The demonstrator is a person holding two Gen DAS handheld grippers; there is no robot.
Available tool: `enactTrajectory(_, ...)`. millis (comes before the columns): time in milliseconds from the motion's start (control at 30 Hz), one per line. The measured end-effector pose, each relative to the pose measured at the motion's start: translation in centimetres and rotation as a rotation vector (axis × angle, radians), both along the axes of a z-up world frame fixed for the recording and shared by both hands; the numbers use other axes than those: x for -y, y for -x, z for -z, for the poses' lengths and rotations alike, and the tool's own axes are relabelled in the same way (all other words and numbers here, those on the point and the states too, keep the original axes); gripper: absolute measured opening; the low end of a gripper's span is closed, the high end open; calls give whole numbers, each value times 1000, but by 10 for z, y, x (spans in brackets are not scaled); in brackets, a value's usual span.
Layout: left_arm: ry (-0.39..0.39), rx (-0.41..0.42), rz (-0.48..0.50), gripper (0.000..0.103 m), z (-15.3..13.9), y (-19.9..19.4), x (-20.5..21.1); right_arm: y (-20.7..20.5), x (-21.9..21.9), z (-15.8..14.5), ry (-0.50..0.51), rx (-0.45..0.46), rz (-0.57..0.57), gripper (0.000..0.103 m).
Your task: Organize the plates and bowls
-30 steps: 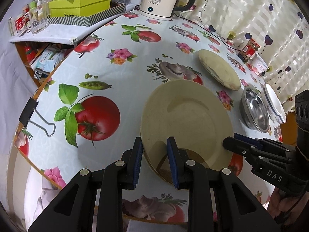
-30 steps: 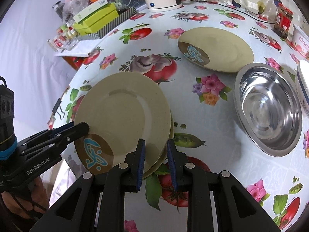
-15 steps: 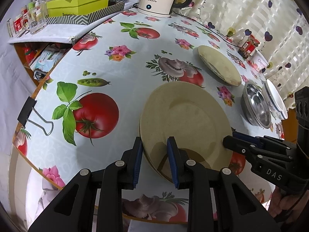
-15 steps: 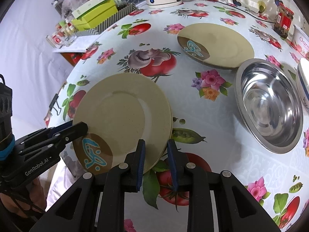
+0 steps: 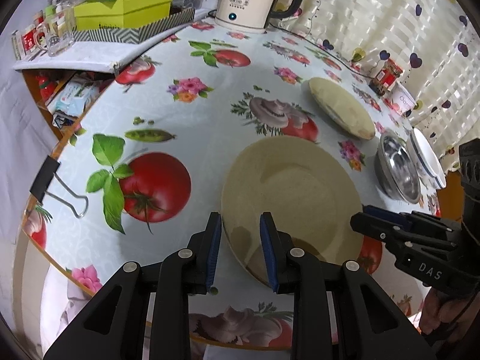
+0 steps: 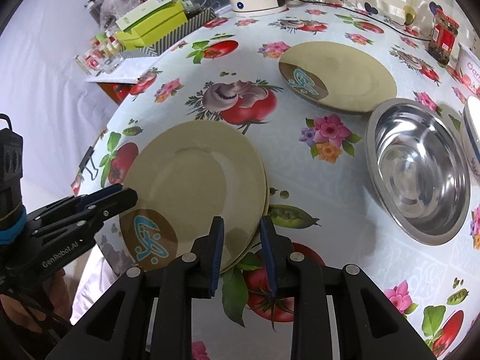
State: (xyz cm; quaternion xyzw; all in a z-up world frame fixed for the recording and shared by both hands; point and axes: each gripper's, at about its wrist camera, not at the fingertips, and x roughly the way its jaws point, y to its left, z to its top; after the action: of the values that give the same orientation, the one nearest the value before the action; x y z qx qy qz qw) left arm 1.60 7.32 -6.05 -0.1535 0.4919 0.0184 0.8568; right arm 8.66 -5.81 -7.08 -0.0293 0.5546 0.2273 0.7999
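The risk we see lies in the stack (image 5: 294, 186) of 2 beige plates, which sits close to the near edge of the table (image 5: 195, 111), with the top plate a little off-centre on the lower one. A sideways push from either claw could slide the top plate off its mate or shove the pair toward that edge. A pinch that catches only the upper rim could tip it as it lifts. The left gripper (image 5: 240, 219) points steeply down over the stack's left rim. Its jaws are only narrowly parted, the rim shows in the gap, and the pads press on nothing. The right gripper (image 6: 241, 222) is tilted down the same way over the near right rim, where both plate edges show. Its jaws are just as narrow and also hold nothing. Whether either tip touches the plates, we cannot tell. The 2 claws flank the stack from opposite sides, each held in a person's hand. A 3rd plate (image 6: 345, 75) lies well apart farther back. A steel bowl (image 6: 420, 174) and a white bowl (image 6: 472, 138) stand to the right, still unsorted.
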Motion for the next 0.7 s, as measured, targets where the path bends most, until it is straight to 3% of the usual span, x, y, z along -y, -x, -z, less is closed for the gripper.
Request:
enactTrajectory(367, -9, 16, 5, 28, -5, -8, 2, 0, 4, -4, -3, 17, 7, 25)
enactTrajectory(700, -12, 82, 37, 28, -31, -15, 12, 3, 6, -36, 0, 108, 2, 25)
